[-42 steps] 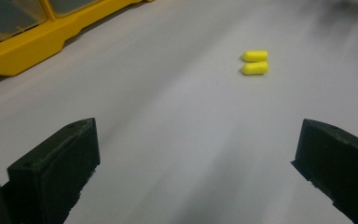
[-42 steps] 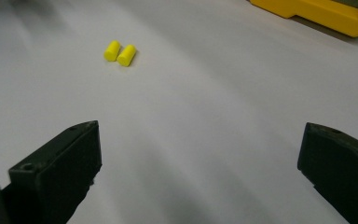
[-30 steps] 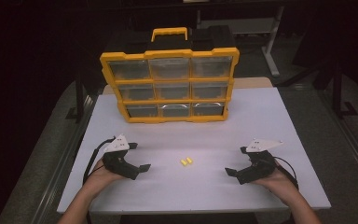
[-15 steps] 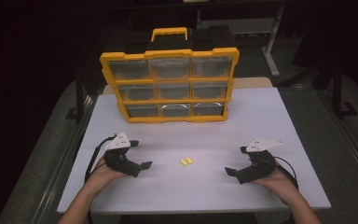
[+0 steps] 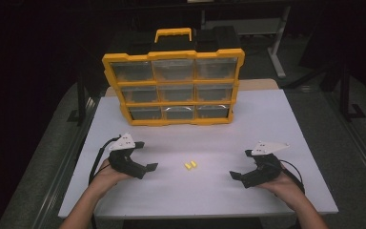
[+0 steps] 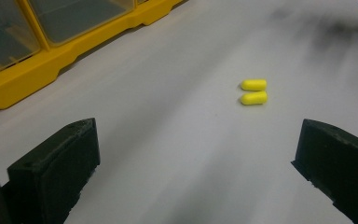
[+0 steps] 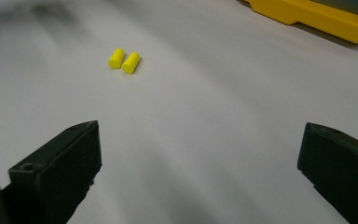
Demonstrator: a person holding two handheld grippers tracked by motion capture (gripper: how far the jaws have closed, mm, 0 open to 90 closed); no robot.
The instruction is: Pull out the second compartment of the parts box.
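I am moving the left tool slightly inward toward the earplugs, which are lying side by side mid-table, untouched. Both tools are standing wide and empty; the right tool is holding position.

Standing upright at the far edge of the white desk: a yellow organiser case with nine clear drawers in three rows of three and a yellow carry handle on top. Behind, dark floor and metal frame legs.
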